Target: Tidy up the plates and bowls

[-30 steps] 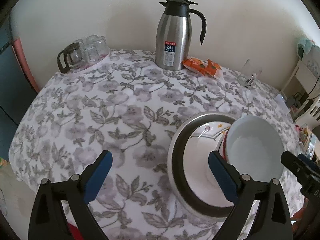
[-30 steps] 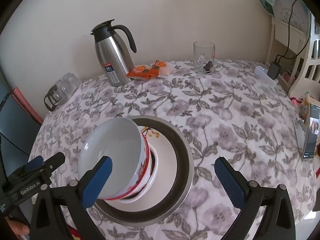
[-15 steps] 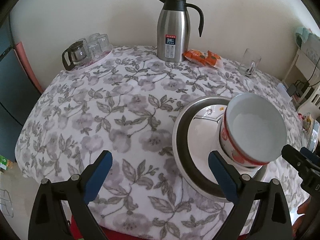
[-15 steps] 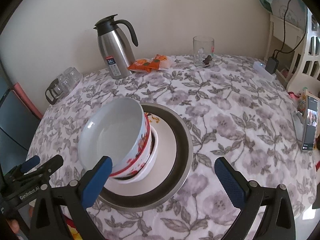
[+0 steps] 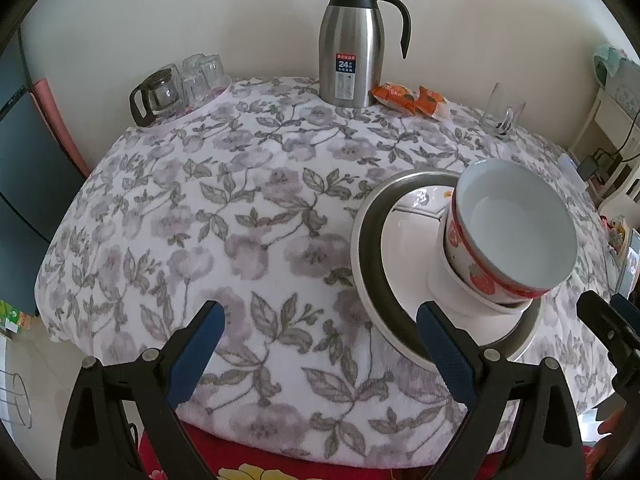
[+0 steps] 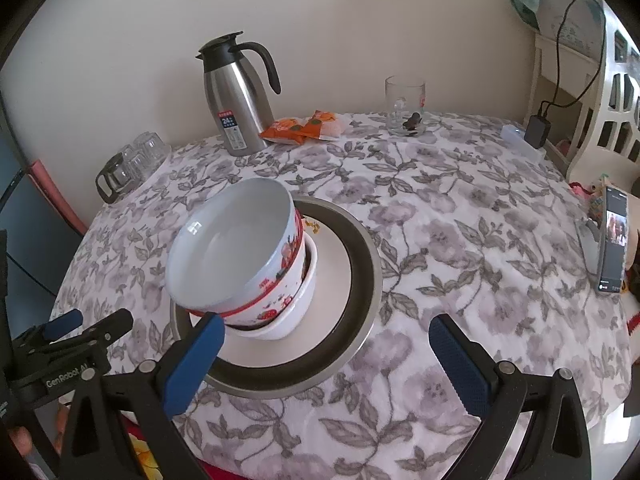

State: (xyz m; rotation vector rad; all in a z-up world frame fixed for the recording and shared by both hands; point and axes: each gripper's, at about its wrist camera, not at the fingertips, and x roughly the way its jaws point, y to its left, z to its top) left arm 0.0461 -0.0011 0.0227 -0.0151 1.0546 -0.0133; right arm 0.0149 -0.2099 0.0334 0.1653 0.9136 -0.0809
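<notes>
A white bowl with red print [image 5: 516,236] [image 6: 240,256] sits tilted inside a lower white bowl [image 6: 288,320] on a white plate [image 5: 408,248] [image 6: 332,272], which lies on a steel-rimmed dish [image 5: 362,248] [image 6: 360,280] near the table's front edge. My left gripper [image 5: 320,352] is open and empty, just left of and in front of the stack. My right gripper [image 6: 332,364] is open and empty, in front of the stack, near the table edge. Each gripper shows at the edge of the other's view.
A steel thermos jug [image 5: 352,40] [image 6: 236,100], an orange snack packet [image 5: 412,102] [image 6: 304,128], a glass mug [image 6: 404,106] and a tray of glasses with a small pot [image 5: 176,88] stand at the back of the flowered tablecloth [image 5: 224,220]. A phone [image 6: 614,240] stands at right.
Both grippers have drawn back and up from the stack toward the table's front edge; the bowls and plates look farther off. The stack itself has not moved.
</notes>
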